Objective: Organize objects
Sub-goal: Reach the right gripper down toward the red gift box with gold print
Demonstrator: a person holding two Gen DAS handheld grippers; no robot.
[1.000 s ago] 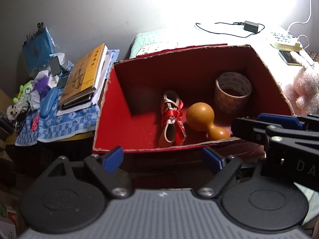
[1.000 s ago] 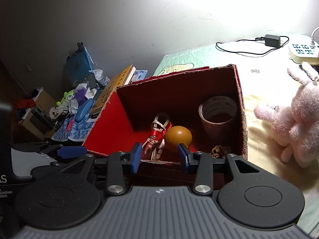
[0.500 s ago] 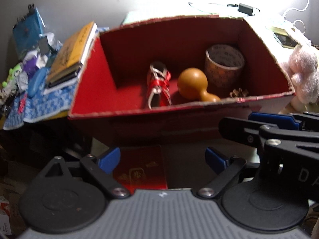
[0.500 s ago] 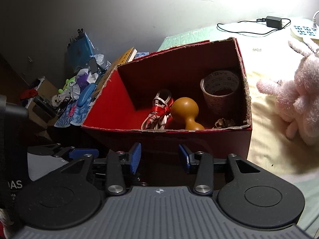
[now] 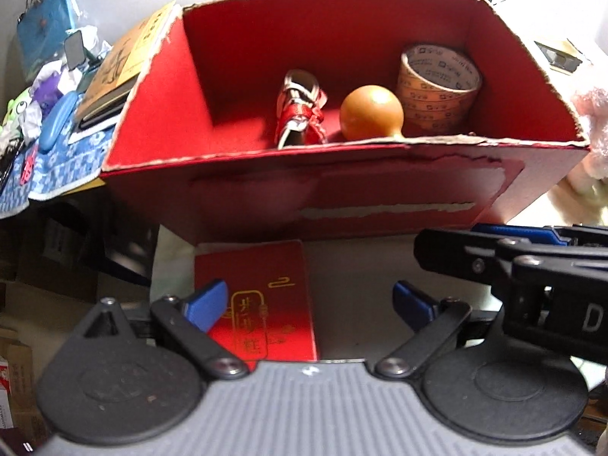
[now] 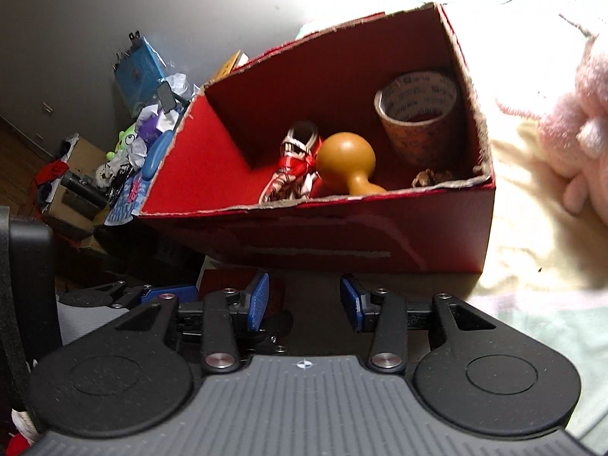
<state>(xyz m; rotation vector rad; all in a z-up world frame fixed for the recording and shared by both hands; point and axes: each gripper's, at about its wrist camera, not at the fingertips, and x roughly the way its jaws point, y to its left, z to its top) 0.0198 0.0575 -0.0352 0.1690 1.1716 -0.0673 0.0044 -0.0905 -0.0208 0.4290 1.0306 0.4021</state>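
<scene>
view change: both wrist cameras sit lower than a second ago; the red box (image 5: 342, 190) now fills the upper frame and its near wall faces the lens.
newly seen: a flat red packet (image 5: 262, 304) with gold lettering, hidden a second ago, lies on the surface just in front of the box, outside it.
left gripper (image 5: 309, 304): jaws wide apart and empty, a little wider than a second ago; the packet lies below and between the blue pads, nearer the left one, not touched.
right gripper (image 6: 304, 304): jaws about half apart, nothing between them, much as before; it hangs just in front of the box wall, beside the left gripper.
inside the box: a small red and white shoe (image 5: 300, 110), an orange gourd-shaped piece (image 5: 370, 112), a roll of tape (image 5: 437, 83); all unmoved.
near corner: a small brown thing (image 6: 427, 178), too small to name.
outside, right: a pink plush toy (image 6: 570, 133) on the pale bedding.
outside, left: books and clutter on a blue patterned cloth (image 5: 57, 159).
meaning: the descent likely aims at the packet as the next item to go in the box; no grasp yet.
care: the packet lies flat, so the pads must reach its edges.
</scene>
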